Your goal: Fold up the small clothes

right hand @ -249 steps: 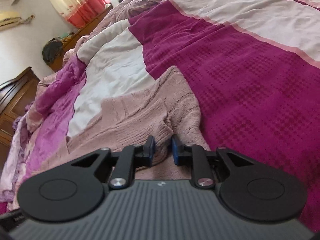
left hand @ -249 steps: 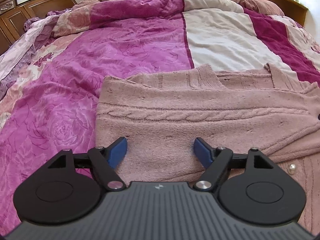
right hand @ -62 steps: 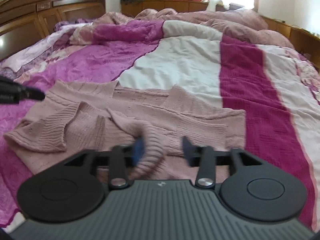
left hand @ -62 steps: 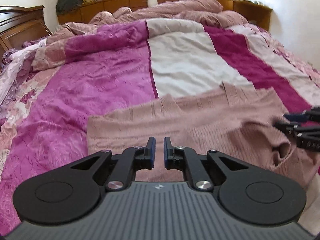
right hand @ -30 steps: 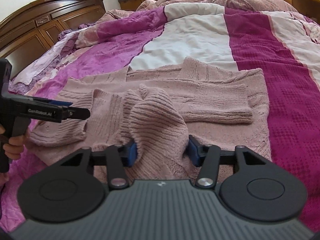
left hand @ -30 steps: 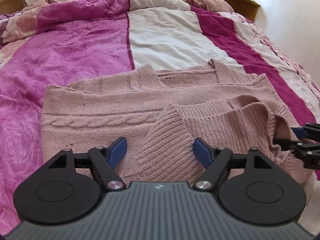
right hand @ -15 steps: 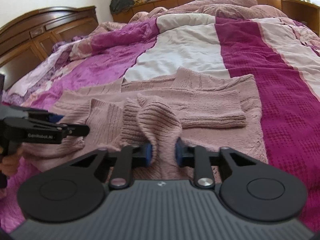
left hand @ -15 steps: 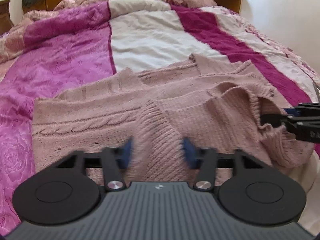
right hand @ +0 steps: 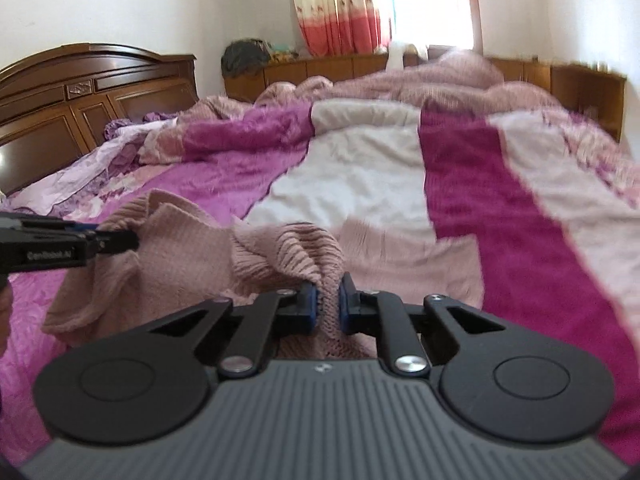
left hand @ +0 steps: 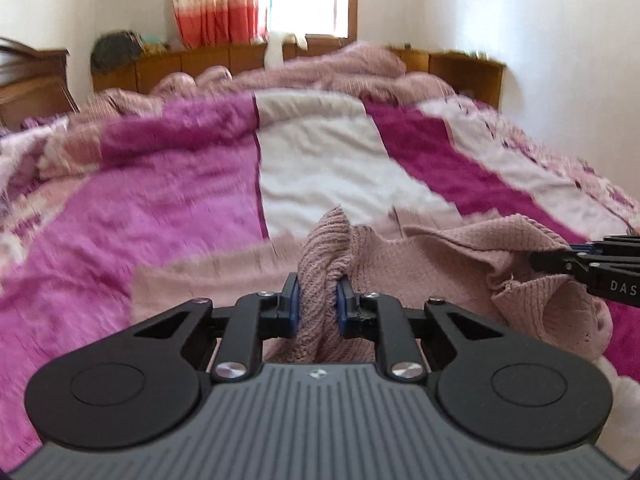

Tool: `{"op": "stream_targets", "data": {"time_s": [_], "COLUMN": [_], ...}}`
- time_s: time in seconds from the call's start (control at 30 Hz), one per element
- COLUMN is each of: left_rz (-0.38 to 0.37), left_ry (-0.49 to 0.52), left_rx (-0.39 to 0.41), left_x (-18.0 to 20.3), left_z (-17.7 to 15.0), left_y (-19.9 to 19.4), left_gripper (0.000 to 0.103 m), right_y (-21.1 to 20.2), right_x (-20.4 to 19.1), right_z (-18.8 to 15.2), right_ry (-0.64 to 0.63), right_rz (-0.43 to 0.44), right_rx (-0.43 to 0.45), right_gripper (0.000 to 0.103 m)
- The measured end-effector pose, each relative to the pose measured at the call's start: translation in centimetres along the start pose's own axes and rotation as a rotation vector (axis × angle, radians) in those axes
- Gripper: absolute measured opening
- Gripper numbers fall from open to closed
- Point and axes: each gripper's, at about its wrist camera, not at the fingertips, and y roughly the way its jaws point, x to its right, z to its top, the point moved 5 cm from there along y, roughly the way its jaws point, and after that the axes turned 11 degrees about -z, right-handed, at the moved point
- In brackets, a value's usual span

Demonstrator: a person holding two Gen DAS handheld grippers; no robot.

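Observation:
A dusty pink knitted sweater (left hand: pixel 432 264) lies on the bed with its near edge lifted. My left gripper (left hand: pixel 318 300) is shut on a bunched ribbed fold of the sweater. My right gripper (right hand: pixel 328 300) is shut on another ribbed fold of the sweater (right hand: pixel 188 248). Each gripper shows in the other's view, the right one (left hand: pixel 536 258) at the right edge and the left one (right hand: pixel 134 242) at the left edge, both pinching cloth. The knit hangs slack between them above the bedspread.
The bed is covered by a magenta, pink and white striped bedspread (left hand: pixel 320 168) (right hand: pixel 360 176). A dark wooden headboard (right hand: pixel 80 88) stands at the left. A low wooden cabinet (left hand: pixel 192 60) runs under the curtained window. A rumpled pink blanket (right hand: pixel 420 80) lies at the far end.
Both grippers have closed on folds of the sweater and lifted the near edge off the bed. The views have tilted up toward the window.

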Motion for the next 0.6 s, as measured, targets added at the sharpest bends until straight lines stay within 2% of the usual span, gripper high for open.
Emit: {"op": "stream_targets", "data": {"time_s": [0.17,0.33,0.43,0.6], "left_rz": [0.017,0.049,0.059,0.082], "left_ry": [0.022,0.036,0.02,-0.017], "left_rx": [0.07,0.105,0.076,-0.021], "left_x": [-0.6,-1.9,-3.2,-5.9], "left_z": [2.9,5.2,5.1,2.5], "left_y": [-0.3,2.2,5.3,11.2], "left_gripper": [0.02,0.02,0.02,0.02], "right_y": [0.9,3.7,6.3,11.4], "right_x": [-0.2,-0.5,-0.8,-1.4], "right_z": [2.9,5.0,4.7,1.9], "right_ry": [-0.036,-0.078,-0.099,-0.138], "right_rz": [-0.017,-0.045,-0.055,-0.064], "right_rx": [0.064,0.097,0.075,-0.028], "right_gripper": [0.013,0.013,0.013,0.014]}}
